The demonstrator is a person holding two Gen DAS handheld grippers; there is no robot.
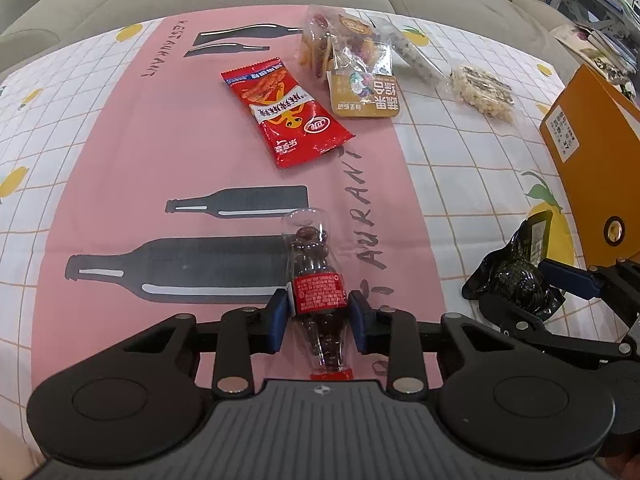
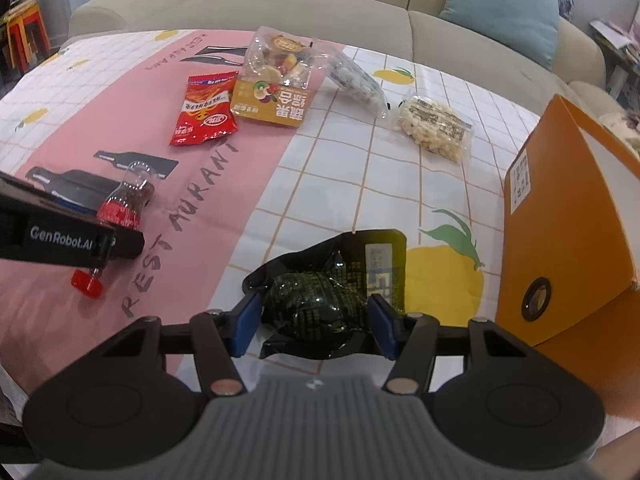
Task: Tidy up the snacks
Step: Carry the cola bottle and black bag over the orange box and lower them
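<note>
In the left wrist view the left gripper sits at the lower centre of the frame, its jaws drawn narrow and clamped on a small cola-shaped bottle of dark candies; the blue pads press the bottle at its red label, its red cap nearest the camera and its clear base pointing up the frame over the pink tablecloth. In the right wrist view the right gripper holds a middling width at the lower centre; its blue pads sit against both sides of a black vacuum-packed snack pouch, which lies on the checked part of the cloth. The same pouch and gripper show at the right edge of the left view. An orange cardboard box stands at the right of the frame, just beside the pouch. Across the upper middle lie a red spicy-snack packet, a clear bag of mixed dried fruit, a clear bag of speckled pieces and a bag of pale puffed pieces; a sofa fills the top.
</note>
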